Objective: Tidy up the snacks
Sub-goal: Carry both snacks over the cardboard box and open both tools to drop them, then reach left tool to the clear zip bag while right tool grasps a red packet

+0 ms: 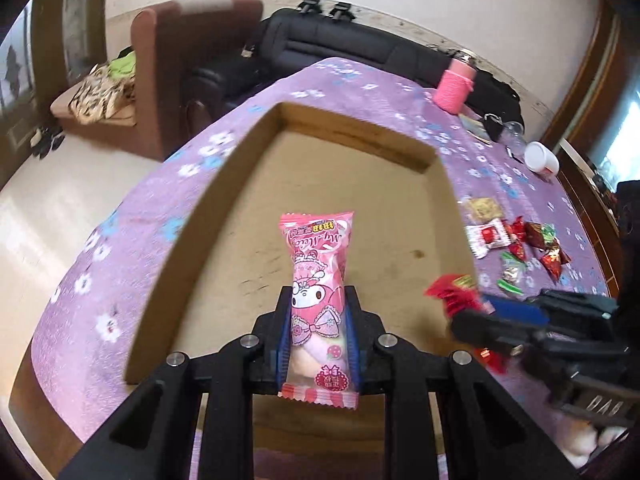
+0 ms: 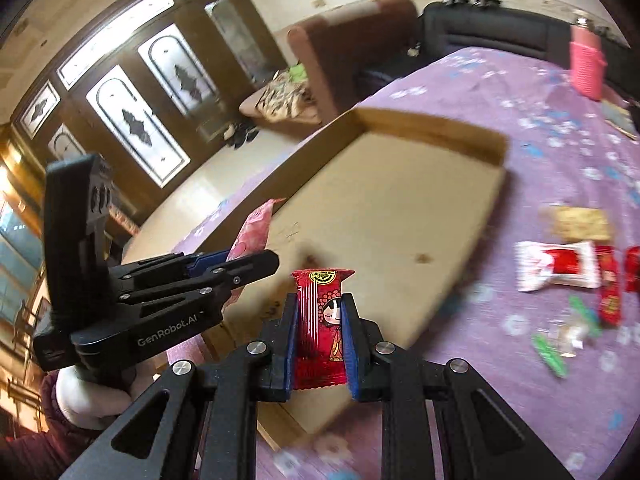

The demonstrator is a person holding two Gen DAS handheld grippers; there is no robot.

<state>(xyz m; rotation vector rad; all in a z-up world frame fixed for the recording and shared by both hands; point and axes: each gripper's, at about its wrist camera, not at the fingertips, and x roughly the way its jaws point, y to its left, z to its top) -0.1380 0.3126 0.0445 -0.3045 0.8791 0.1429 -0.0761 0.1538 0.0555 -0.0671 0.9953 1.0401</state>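
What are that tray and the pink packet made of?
The tray looks like unfinished wood or cardboard: matte tan, with scuffs and dark stains. The pink packet, clamped in the left gripper, seems to be glossy printed plastic film with crimped ends.

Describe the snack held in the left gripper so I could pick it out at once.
On the purple flowered cloth stands a shallow wooden tray. Over it the left gripper holds a pink cartoon-bunny packet. The loose snacks beside the tray are smaller, mostly red or green.
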